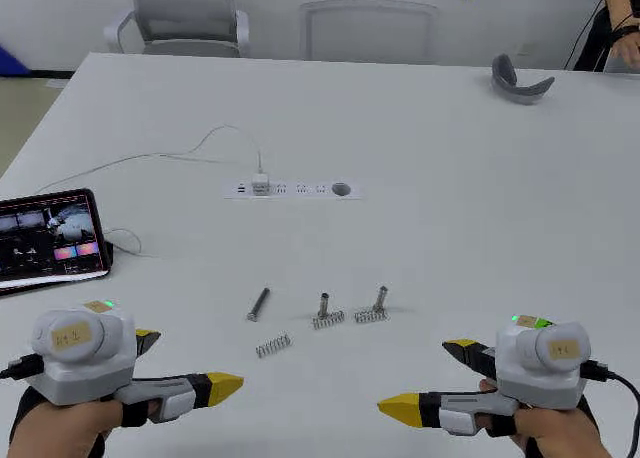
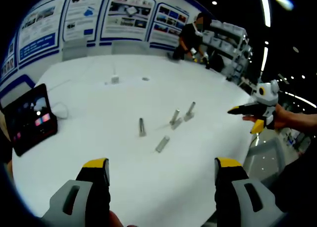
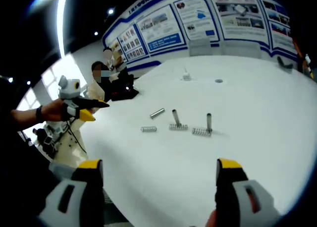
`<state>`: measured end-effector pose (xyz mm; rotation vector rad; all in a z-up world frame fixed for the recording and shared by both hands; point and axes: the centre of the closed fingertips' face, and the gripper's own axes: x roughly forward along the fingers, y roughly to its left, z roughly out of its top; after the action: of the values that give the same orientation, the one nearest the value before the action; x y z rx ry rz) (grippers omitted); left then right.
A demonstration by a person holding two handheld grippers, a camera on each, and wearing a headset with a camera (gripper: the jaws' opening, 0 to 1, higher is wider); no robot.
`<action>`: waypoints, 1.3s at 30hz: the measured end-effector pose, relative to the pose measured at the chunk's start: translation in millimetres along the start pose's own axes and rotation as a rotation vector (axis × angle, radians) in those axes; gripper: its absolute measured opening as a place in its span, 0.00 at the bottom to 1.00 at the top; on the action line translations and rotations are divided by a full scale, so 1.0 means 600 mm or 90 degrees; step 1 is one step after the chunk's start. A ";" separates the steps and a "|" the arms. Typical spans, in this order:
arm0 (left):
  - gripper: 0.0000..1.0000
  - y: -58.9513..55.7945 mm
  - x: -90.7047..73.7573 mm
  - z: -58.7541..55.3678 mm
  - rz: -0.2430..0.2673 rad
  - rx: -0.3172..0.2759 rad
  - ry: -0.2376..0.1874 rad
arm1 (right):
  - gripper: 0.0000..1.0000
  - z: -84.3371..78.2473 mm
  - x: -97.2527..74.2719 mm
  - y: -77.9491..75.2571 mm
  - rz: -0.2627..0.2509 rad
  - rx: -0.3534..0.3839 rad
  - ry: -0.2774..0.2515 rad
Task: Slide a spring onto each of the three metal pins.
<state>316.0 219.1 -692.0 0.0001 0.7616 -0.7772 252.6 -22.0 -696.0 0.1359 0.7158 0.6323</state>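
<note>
White table (image 1: 450, 128), chairs past the far edge. Tablet (image 1: 50, 233) at 9 o'clock. Left gripper (image 1: 186, 360) at 7, jaws wide apart, empty. Centre: lying pin (image 1: 258, 304), loose spring (image 1: 273, 345) near it; middle pin (image 1: 323, 304) and right pin (image 1: 380, 298) upright, second spring (image 1: 328, 320) and third spring (image 1: 370, 316) flat just beside their feet. Right gripper (image 1: 430, 378) at 5, spread wide, empty. Looks like the start: next, nip a spring and steady a pin. Bare table all around; power strip (image 1: 290, 189) at 12, well apart.

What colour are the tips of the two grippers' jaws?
Yellow, on both the left gripper and the right gripper; the head view shows it best.
</note>
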 end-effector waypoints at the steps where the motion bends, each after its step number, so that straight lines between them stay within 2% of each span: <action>1: 0.89 0.001 0.002 -0.001 0.000 0.001 0.002 | 0.96 -0.002 0.000 0.000 0.000 0.001 0.001; 9: 0.86 0.003 0.021 0.003 -0.010 0.000 0.009 | 0.94 -0.007 -0.003 0.004 -0.008 0.018 0.000; 16: 0.84 0.000 0.040 0.000 -0.021 0.007 0.026 | 0.94 -0.010 -0.007 0.007 -0.013 0.022 -0.001; 23: 0.81 0.001 0.059 0.001 -0.027 0.012 0.039 | 0.94 -0.022 -0.009 0.011 -0.019 0.018 0.011; 35: 0.79 0.005 0.094 0.009 -0.035 0.005 0.046 | 0.93 -0.023 -0.012 0.013 -0.019 0.028 0.007; 39: 0.77 0.008 0.103 0.015 -0.035 -0.005 0.041 | 0.93 -0.026 -0.011 0.015 -0.020 0.028 0.008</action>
<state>353.4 181.2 -725.1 -0.0031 0.8278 -0.8304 234.3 -20.0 -700.8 0.1611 0.7424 0.5878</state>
